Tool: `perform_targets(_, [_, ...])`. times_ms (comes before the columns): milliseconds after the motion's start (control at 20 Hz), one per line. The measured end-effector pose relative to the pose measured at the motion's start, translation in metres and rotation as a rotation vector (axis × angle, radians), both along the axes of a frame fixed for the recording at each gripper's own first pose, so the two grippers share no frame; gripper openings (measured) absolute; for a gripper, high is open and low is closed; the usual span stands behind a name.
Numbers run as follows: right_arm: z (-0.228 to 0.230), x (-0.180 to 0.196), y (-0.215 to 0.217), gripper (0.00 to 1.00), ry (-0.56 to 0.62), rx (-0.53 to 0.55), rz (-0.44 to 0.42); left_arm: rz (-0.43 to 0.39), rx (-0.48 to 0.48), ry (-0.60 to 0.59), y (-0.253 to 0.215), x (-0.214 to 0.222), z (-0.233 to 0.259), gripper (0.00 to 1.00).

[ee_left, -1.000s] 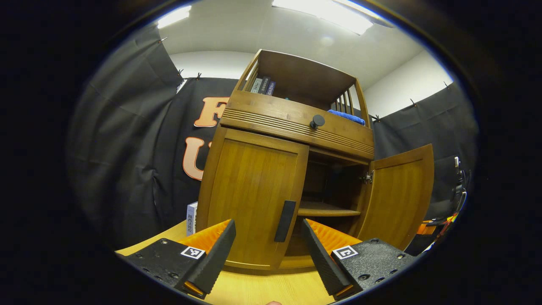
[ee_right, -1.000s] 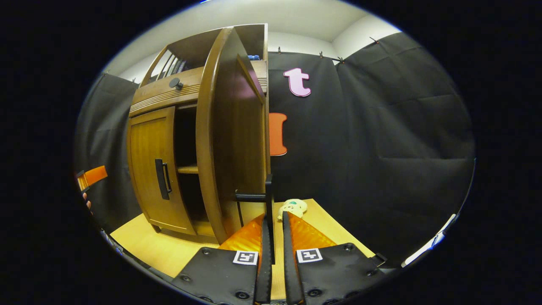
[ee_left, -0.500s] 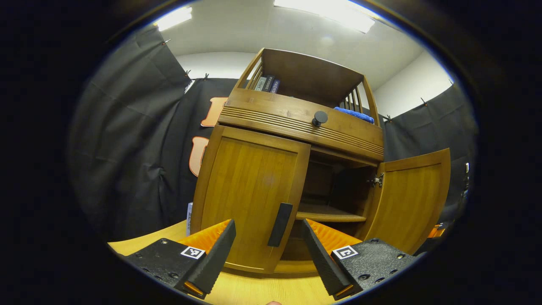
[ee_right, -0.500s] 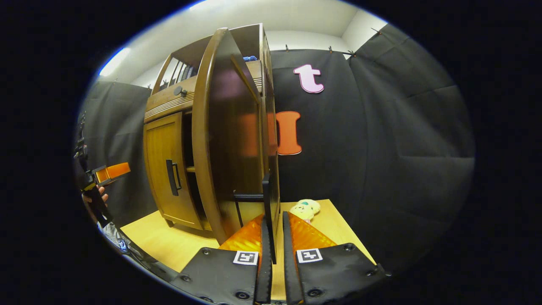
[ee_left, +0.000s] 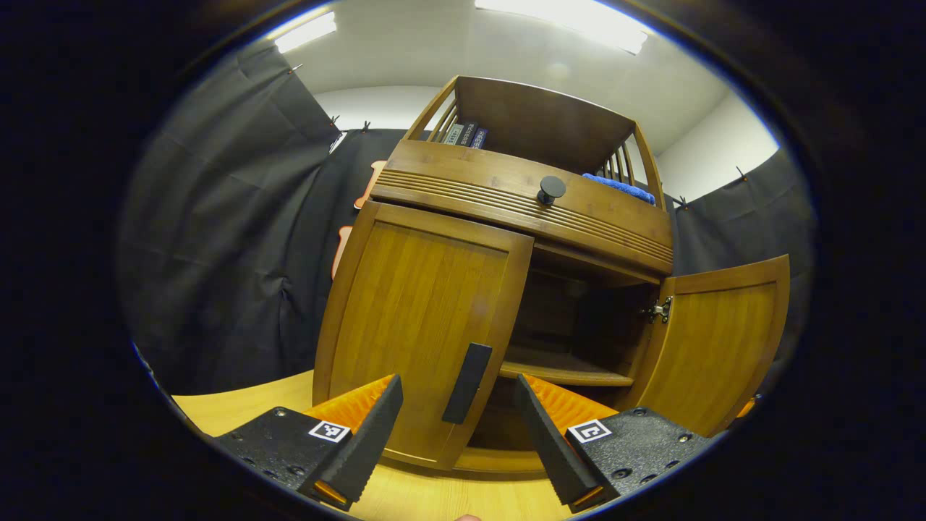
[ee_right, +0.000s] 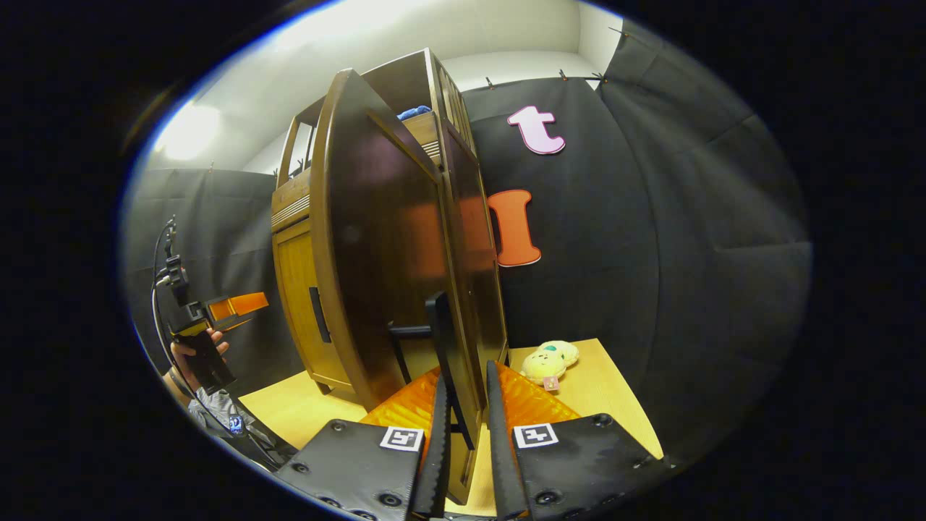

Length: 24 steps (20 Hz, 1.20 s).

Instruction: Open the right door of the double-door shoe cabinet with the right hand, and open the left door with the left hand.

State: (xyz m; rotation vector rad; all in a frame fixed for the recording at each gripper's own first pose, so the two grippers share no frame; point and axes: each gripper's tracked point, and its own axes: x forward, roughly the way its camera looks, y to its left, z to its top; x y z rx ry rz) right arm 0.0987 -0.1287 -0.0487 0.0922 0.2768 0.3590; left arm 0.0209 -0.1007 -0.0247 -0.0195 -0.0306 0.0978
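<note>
- Right now my right gripper has its jaws closed on the right door handle, a thin stiff bar that gives a sure hold.
- My left gripper hangs with jaws wide apart, just short of the left door handle, the place to take hold.
- Beyond, the right door stands swung wide; the left door is shut.
- Both panels look like rigid, fairly heavy wood on hinges, so I expect them to swing in an arc.
- The shoe cabinet stands on the bench.

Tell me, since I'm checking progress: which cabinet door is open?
The right door, swung wide off its hinge; the left door sits flush and shut.
</note>
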Motion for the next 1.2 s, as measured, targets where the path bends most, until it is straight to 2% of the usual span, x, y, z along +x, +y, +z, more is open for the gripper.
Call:
perform_targets(250, [0.004, -0.02, -0.008, 0.32, -0.002, -0.022, -0.091, -0.005, 0.049, 0.012, 0.0, 0.015, -0.009, 0.92])
perform_targets(450, [0.017, -0.044, -0.021, 0.32, -0.025, -0.075, -0.22, -0.045, 0.076, 0.03, -0.006, 0.031, -0.016, 0.92])
perform_targets(500, [0.021, -0.052, -0.019, 0.39, -0.03, -0.086, -0.235, -0.06, 0.085, 0.035, -0.01, 0.041, -0.018, 0.92])
perform_targets(550, [0.028, -0.061, -0.013, 0.3, -0.041, -0.095, -0.248, -0.074, 0.097, 0.039, -0.014, 0.053, -0.021, 0.92])
perform_targets(600, [0.033, -0.07, -0.007, 0.39, -0.045, -0.097, -0.253, -0.087, 0.111, 0.043, -0.016, 0.064, -0.025, 0.92])
perform_targets(650, [0.036, -0.077, 0.001, 0.26, -0.05, -0.097, -0.258, -0.094, 0.126, 0.043, -0.02, 0.071, -0.026, 0.92])
perform_targets(750, [0.042, -0.089, 0.018, 0.26, -0.056, -0.086, -0.258, -0.104, 0.15, 0.033, -0.022, 0.081, -0.029, 0.91])
perform_targets(800, [0.044, -0.094, 0.029, 0.39, -0.057, -0.087, -0.251, -0.112, 0.157, 0.027, -0.02, 0.092, -0.031, 0.91])
perform_targets(900, [0.046, -0.1, 0.045, 0.45, -0.068, -0.108, -0.245, -0.119, 0.151, 0.032, -0.011, 0.111, -0.035, 0.91])
perform_targets(1100, [0.05, -0.101, 0.073, 0.71, -0.094, -0.107, -0.243, -0.135, 0.151, 0.046, 0.001, 0.125, -0.047, 0.71])
perform_targets(1150, [0.049, -0.101, 0.081, 0.77, -0.093, -0.105, -0.238, -0.138, 0.16, 0.052, 0.001, 0.13, -0.05, 0.78])
perform_targets(1200, [0.048, -0.1, 0.086, 0.84, -0.092, -0.107, -0.233, -0.148, 0.165, 0.062, 0.0, 0.134, -0.053, 0.71])
